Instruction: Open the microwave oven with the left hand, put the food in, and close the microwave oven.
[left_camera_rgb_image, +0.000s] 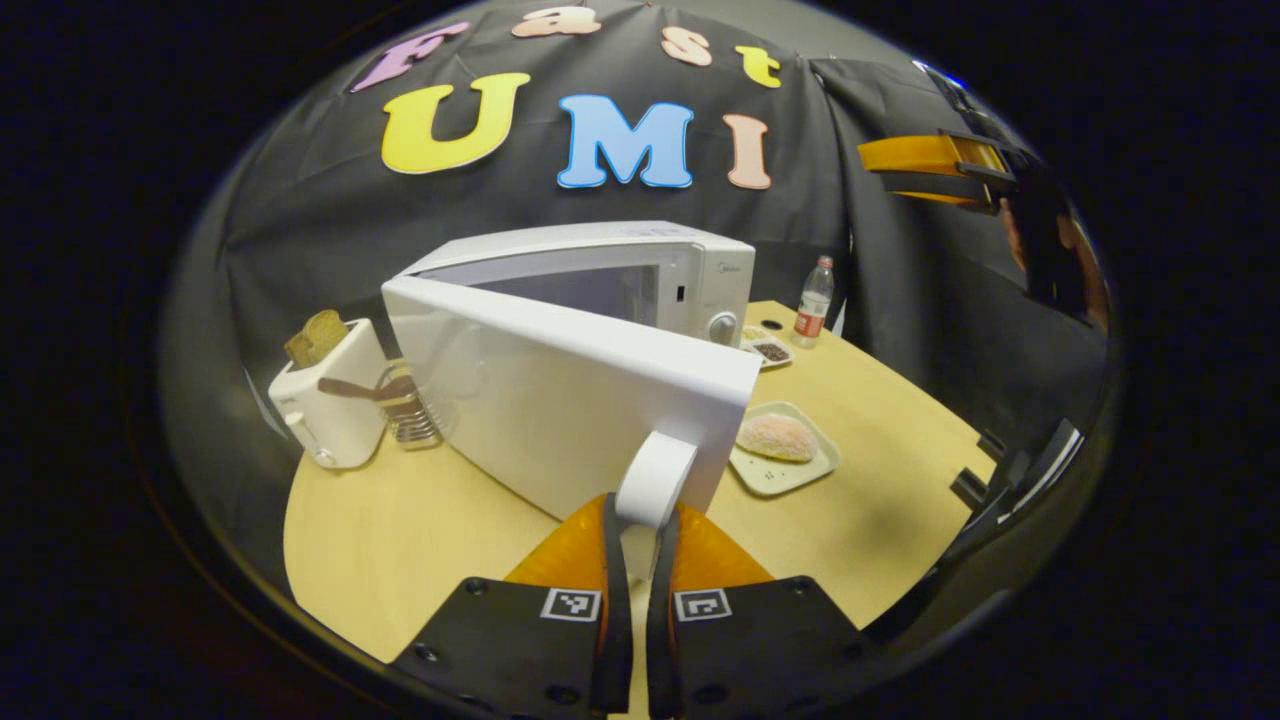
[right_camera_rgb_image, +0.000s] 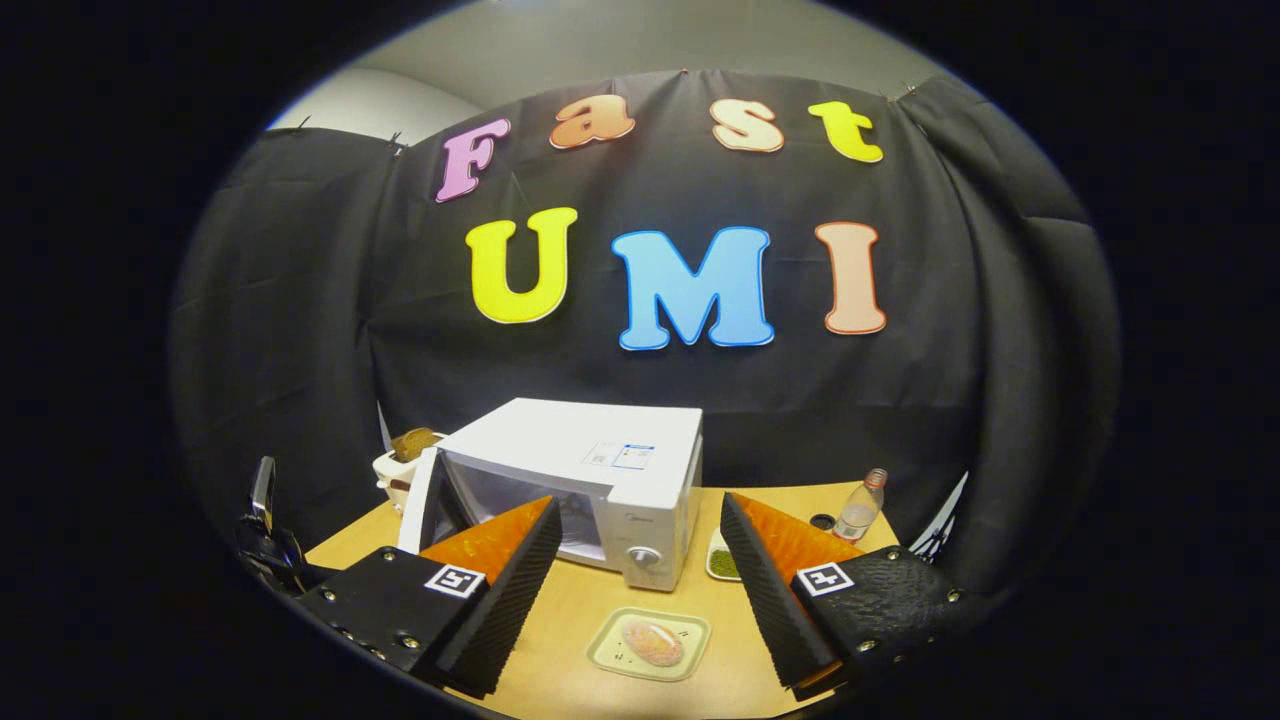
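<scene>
Left gripper (left_camera_rgb_image: 634, 520) clamps microwave door handle (left_camera_rgb_image: 655, 480); right gripper (right_camera_rgb_image: 640, 560) gapes wide, empty.

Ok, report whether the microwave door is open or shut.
Open. The microwave door is swung outward on its hinge, the left gripper shut on its handle.

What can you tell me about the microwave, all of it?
The microwave is a white box that looks like smooth plastic or painted metal, standing upright on the wooden table. Its door swings out partway on the hinged side, showing a dim inside. A white handle sticks out at the door's free edge, and the left gripper is shut on it. A round knob sits low on the front panel. A toaster stands beside it.
</scene>
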